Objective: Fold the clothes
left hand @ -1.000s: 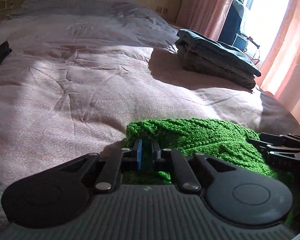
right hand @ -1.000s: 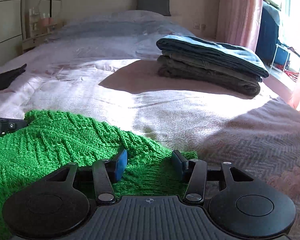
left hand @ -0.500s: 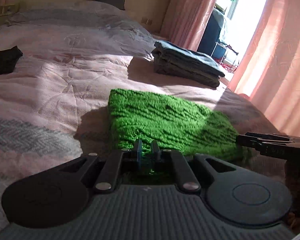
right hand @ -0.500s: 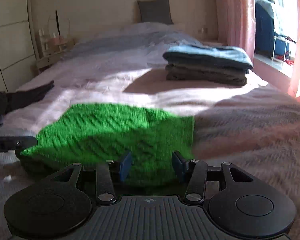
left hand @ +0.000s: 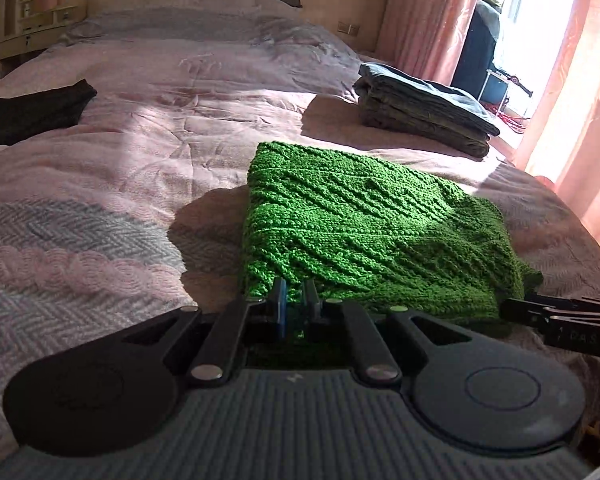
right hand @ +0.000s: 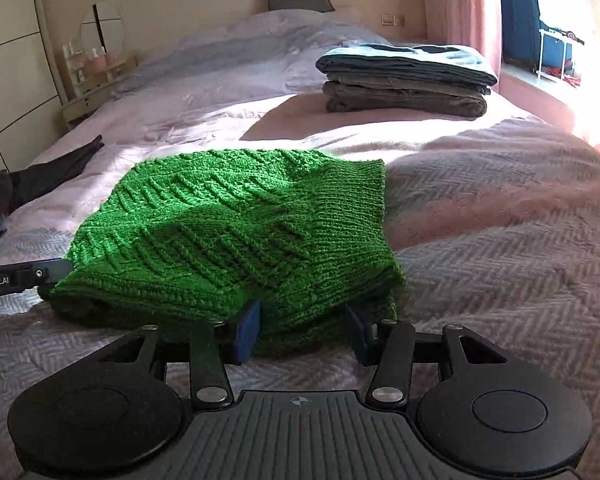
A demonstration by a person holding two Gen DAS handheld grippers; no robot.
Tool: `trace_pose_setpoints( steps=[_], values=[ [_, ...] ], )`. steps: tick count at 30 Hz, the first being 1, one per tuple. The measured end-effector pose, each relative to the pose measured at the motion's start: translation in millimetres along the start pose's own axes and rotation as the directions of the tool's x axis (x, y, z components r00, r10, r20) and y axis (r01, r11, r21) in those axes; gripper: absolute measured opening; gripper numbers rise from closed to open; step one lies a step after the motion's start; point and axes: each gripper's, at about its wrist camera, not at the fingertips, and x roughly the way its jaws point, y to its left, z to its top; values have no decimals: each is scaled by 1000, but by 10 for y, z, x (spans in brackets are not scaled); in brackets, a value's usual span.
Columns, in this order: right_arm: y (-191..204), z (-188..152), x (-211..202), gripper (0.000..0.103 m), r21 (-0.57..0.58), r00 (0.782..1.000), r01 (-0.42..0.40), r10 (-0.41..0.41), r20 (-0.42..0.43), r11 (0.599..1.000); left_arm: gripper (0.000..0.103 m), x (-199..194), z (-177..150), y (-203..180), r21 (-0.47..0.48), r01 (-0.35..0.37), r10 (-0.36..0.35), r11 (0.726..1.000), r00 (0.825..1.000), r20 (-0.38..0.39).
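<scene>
Under the green knit (right hand: 236,232), both grippers' fingers (left hand: 279,304) pinch its near edge, their tips hidden.

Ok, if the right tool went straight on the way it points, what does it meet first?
The green knitted sweater: its near edge already lies between the right tool fingers. Whether they pinch it is unclear.

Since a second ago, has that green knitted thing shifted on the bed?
Yes. The green knitted sweater has been drawn back toward the camera, away from the stack of folded clothes.
</scene>
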Motion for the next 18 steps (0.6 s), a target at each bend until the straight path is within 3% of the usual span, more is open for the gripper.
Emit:
trace_pose_setpoints(
  steps=[2,4,6,7,18],
  values=[
    [26,-25,-129,51,8,1000,11,-11,-9,1000,6,-101,-2,-57,-10,-25,25,1000,1000,-10],
    [33,-72,-247,73,19,1000,17,-17,-11,1000,10,-210,-18,-116,-20,-50,49,999,998,-32],
    [57,-138,-371,74,35,1000,6,-6,-12,999,28,-317,-59,-177,-22,-78,77,997,996,-48],
    [62,-158,-421,74,43,1000,-7,7,-16,999,32,-376,-85,-208,-22,-93,91,995,994,-55],
    [203,-277,-784,78,68,997,25,-20,-69,997,43,-923,-297,-452,-28,-128,126,991,989,-75]
  ],
)
